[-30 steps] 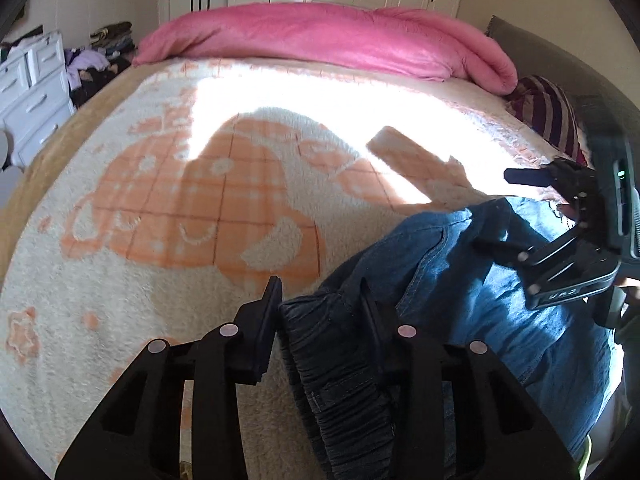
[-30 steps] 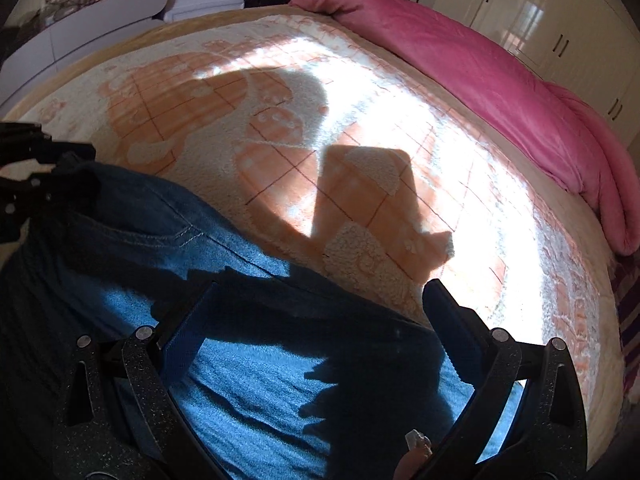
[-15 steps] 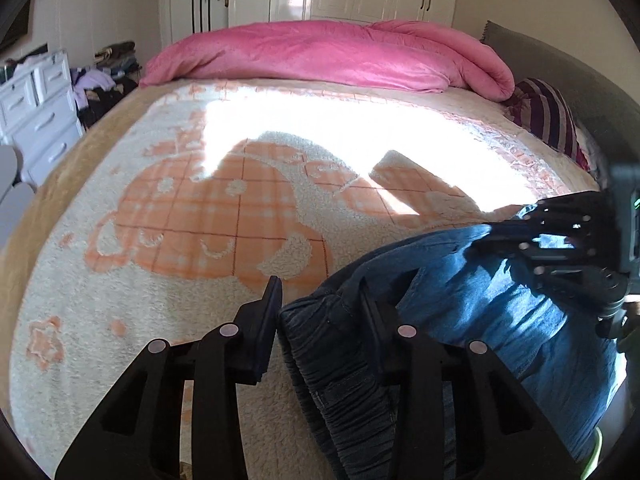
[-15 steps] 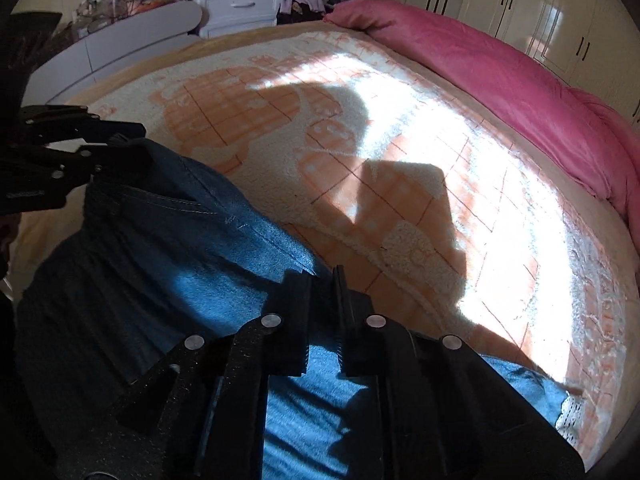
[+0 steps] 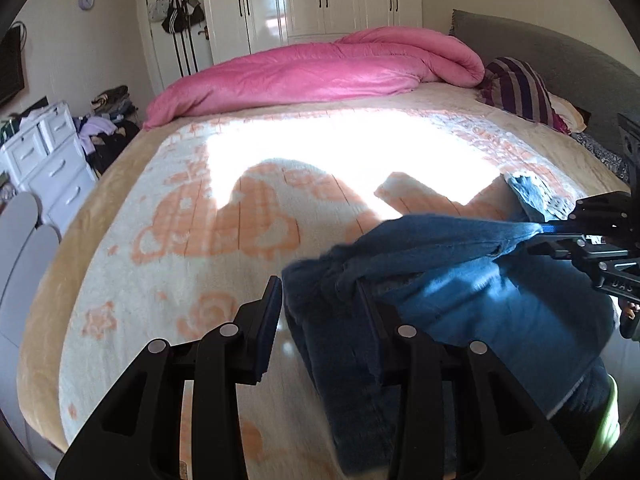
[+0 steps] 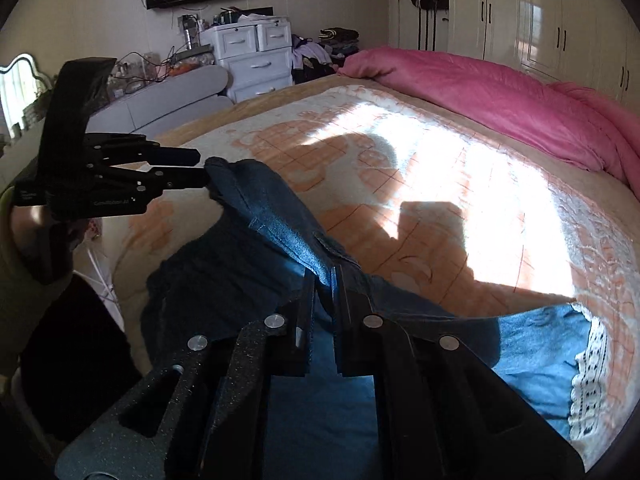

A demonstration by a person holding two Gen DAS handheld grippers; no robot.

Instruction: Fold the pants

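Observation:
Blue denim pants (image 5: 460,280) with a lace hem (image 6: 584,364) hang lifted over the near side of the bed, the waistband stretched taut between my two grippers. My left gripper (image 5: 320,300) is shut on a bunched corner of the waistband; in the right wrist view the left gripper (image 6: 204,170) clamps that corner at the left. My right gripper (image 6: 325,280) is shut on the waistband edge; the left wrist view shows the right gripper (image 5: 536,234) pinching the cloth at the right. The legs trail down below the grippers.
The bed carries a cream and orange patterned blanket (image 5: 200,220). A pink duvet (image 5: 320,72) lies along its far side, a striped pillow (image 5: 520,88) by the grey headboard (image 5: 560,56). White drawers (image 6: 256,60) and piled clothes stand beyond the bed, wardrobes (image 5: 320,0) behind.
My right gripper went from wide open over the pants to shut on the waistband. Both grippers then rose and pulled back, lifting the pants off the blanket and stretching the waistband.

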